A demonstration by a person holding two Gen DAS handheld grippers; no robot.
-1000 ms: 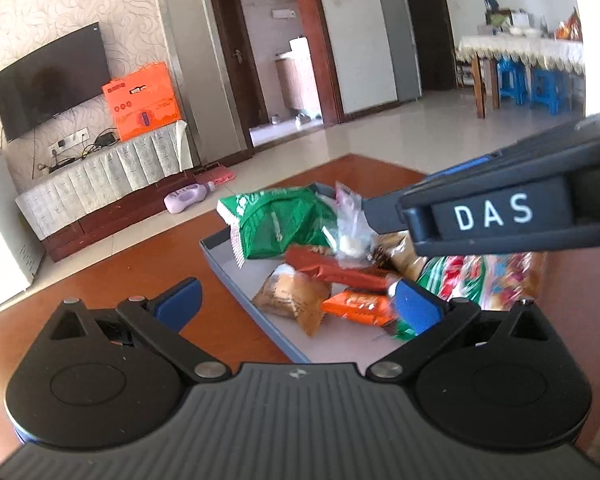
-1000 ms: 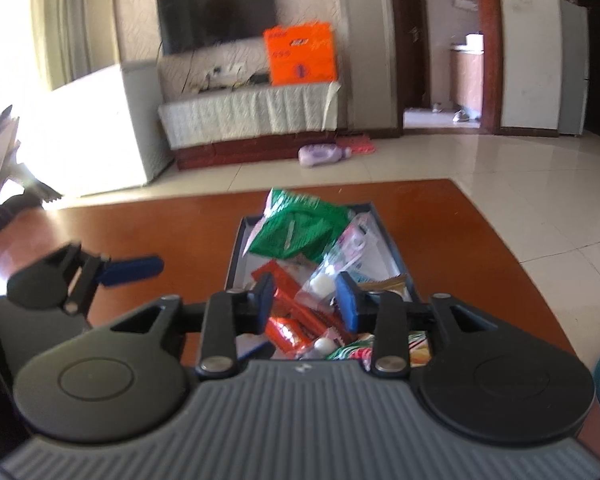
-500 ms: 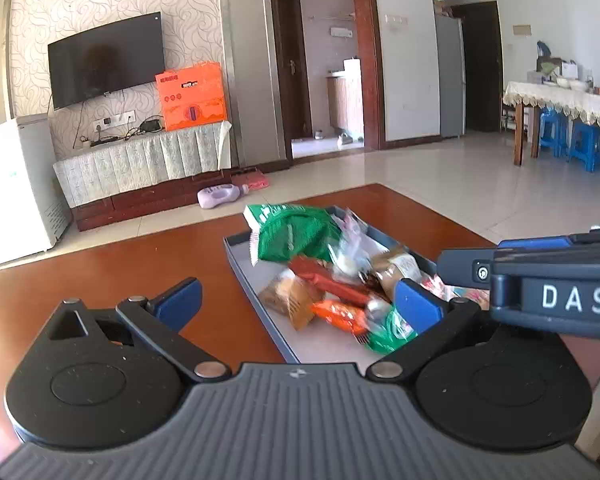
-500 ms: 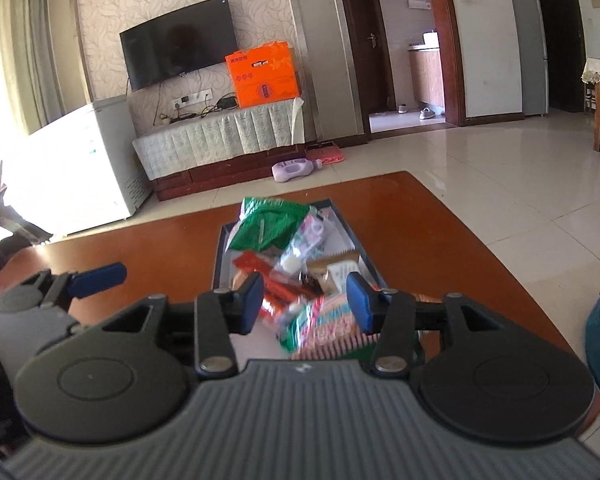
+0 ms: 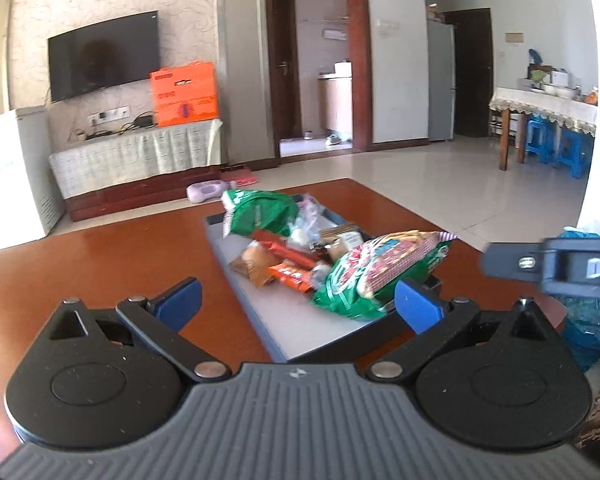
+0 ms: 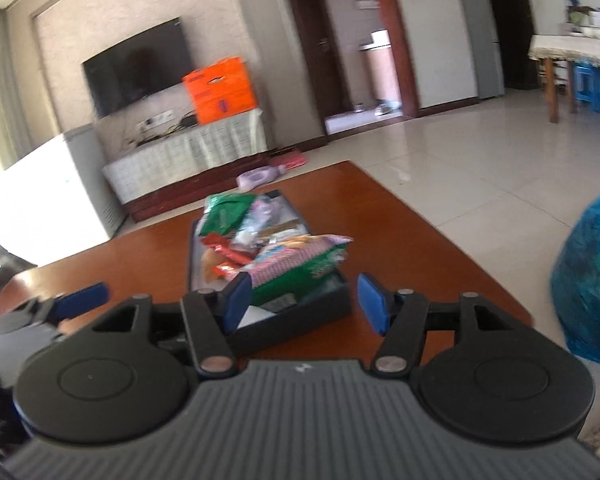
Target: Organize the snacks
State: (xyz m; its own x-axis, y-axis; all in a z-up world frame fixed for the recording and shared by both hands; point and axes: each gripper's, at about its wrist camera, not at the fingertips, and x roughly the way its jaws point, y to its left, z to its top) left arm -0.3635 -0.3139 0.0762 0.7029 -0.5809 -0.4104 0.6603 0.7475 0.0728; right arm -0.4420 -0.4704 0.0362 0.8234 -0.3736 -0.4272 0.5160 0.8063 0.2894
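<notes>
Wooden table is carrying the grey tray near its far right edge, and the snacks are sitting heaped inside it. Biggest risk, as I judge it: the large green-and-pink packet is lying on top of the pile, its top corner overhanging the tray's right rim, so a bump from either tool could be tipping it out onto the table or off toward the floor. The pile is loose and slippery-looking, so a careless grab is likely dragging neighbours along: the green bag at the far end, the orange wrapper, the red bar.

Right gripper is hanging at the tray's near end, tilted slightly down; its jaws have just been opening, and nothing is pinched, though the big packet's lower end is showing just past the left pad. Released, then.

Left gripper is hovering spread wide at the tray's near left corner, also tilted slightly down, grasping nothing, right pad just in front of the big packet.

Blue plastic bag is sitting off the right side.
</notes>
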